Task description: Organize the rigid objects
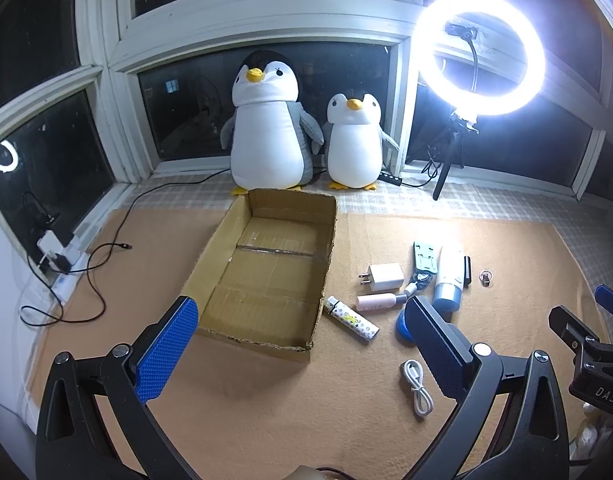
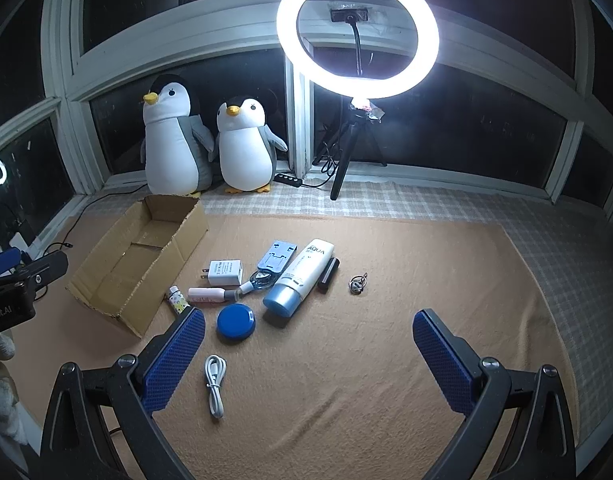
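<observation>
From the left wrist, the left gripper point(image 1: 302, 344) hovers spread wide and empty above the open brown cardboard box point(image 1: 266, 272). From the right wrist, the right gripper point(image 2: 308, 344) hangs equally wide and empty over the tan felt mat point(image 2: 386, 360), the small objects clustered ahead: round blue lid point(image 2: 235, 321), white blue-capped tube point(image 2: 300, 276), coiled white cable point(image 2: 215, 384).

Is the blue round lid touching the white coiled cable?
Apart. The right wrist view shows bare orange mat between the blue round lid and the white coiled cable.
</observation>
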The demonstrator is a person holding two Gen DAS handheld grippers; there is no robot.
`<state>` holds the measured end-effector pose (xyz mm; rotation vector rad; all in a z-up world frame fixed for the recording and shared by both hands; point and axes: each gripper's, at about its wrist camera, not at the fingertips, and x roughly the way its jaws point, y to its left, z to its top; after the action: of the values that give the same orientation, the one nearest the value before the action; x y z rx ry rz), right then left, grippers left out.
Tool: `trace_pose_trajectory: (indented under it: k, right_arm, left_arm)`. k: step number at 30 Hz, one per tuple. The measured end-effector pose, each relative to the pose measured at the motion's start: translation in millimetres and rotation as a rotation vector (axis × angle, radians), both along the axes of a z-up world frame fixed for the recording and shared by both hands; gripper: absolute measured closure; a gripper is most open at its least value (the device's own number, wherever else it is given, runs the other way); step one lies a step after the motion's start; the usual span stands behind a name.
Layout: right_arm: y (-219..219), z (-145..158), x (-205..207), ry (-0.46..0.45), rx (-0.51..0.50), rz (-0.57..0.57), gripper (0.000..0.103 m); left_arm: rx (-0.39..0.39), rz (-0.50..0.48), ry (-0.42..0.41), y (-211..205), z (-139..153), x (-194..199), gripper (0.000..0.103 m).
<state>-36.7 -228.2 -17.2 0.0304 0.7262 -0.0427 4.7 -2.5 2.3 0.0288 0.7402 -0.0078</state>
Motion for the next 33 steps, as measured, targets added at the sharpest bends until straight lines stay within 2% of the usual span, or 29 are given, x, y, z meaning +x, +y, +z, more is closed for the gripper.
trace_pose_trajectory:
  k: [9,15,26,33]
  right_arm:
    - [1.5,-3.9,2.5,0.014,0.001,0.007,0.000]
    - [2.0,-7.6,4.9,0.024,0.010,0.021,0.000]
    - [5.2,-21.4,9.1,0.046,0.035,0.063,0.000]
    - [10.1,-30.6,10.5,0.062,0.033,0.084,0.000]
  left_arm:
    - [0.000,0.021,0.016,10.1,-6.6,6.2,0.000]
    - [0.006,0.075,0.036,33.8,-15.9,17.0,0.000]
    - [0.033,0.234,0.121,112.9,-58.0,55.5,0.001]
    - [0.046,0.267,0.190,138.5,-89.5,80.7,0.009]
